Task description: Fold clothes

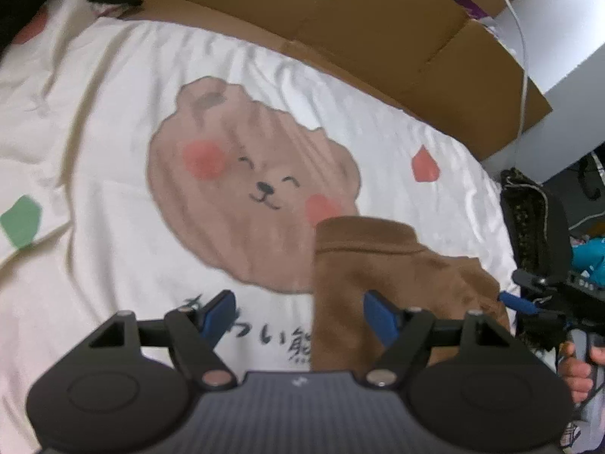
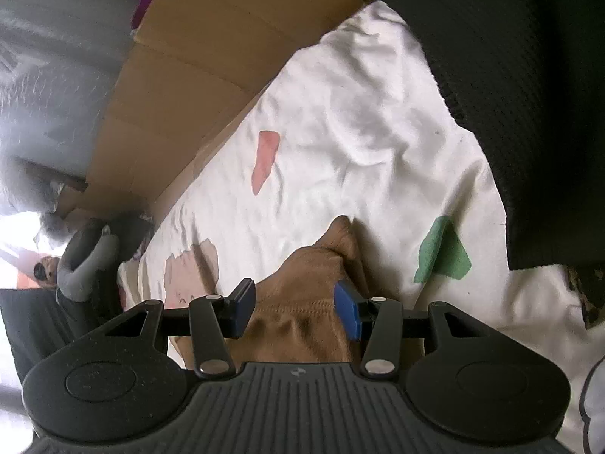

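Note:
A small brown garment lies on a white bedsheet printed with a bear face. My left gripper is open, hovering above the sheet with the garment's left edge between its blue fingers. My right gripper is open just above the same brown garment, its blue pads on either side of a stitched hem, not closed on it. The other gripper shows at the right edge of the left wrist view.
Flattened cardboard lies past the sheet's far edge. A black mesh chair back overhangs the sheet on the right. A white cable hangs at the back. Dark bags and clutter stand beside the bed.

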Motion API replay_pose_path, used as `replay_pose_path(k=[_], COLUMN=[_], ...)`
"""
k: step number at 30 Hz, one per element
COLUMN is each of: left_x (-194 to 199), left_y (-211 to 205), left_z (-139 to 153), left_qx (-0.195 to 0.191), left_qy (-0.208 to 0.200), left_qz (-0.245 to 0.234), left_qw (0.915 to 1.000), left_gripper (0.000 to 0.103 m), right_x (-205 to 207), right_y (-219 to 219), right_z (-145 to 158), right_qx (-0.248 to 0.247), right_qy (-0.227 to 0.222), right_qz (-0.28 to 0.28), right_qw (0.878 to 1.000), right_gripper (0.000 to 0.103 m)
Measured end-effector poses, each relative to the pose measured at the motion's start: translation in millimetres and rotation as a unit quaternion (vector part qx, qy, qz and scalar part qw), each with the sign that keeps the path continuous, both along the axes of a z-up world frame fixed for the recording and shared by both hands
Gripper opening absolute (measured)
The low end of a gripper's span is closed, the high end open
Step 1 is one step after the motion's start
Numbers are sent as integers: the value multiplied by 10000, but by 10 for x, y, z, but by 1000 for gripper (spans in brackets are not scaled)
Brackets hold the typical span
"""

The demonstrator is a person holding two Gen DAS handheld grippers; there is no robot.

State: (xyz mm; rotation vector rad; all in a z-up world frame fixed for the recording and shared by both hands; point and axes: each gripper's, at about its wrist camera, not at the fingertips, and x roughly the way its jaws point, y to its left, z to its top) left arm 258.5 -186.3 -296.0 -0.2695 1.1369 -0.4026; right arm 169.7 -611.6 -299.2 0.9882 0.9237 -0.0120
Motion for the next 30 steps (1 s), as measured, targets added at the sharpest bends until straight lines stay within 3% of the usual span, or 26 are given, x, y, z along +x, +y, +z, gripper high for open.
replay_pose_path(k=[10,18,19,21,22,23,27,30], left_x=[132,168,171,169,168,169,173,163], left_y=[-211,-304,-306,-308,-308,-306,-298,-291], left_z=[-142,-175,-186,-195,-195,-197,-206,-200], left_qx=[-28,42,34,58,70,72,83,122], left_qy=[15,-12,8,-4,-12,-10,10,15], left_qz=[-96,-217,-216,-219,-224,-224,-219,-227], left_qw=[9999,9998,9998,9997,9997,9997,9997,9997], left_gripper=[78,78,78,78,78,78,78,78], right_x=[49,224,250,286,303,309,323,308], right_y=[-119,-97,-101,-100,-100,-100,-104,-103], right_z=[-200,-221,-221,-186,-167,-138,-28,7], right_qx=[146,518,511,329,236,156,-128,-318], right_qy=[162,-82,-88,-145,-174,-218,-358,-135], right_qz=[-124,-32,-31,-39,-43,-37,-6,39], right_qw=[9997,9986,9986,9993,9996,9996,9993,9994], right_gripper=[55,53,50,36,23,20,20,25])
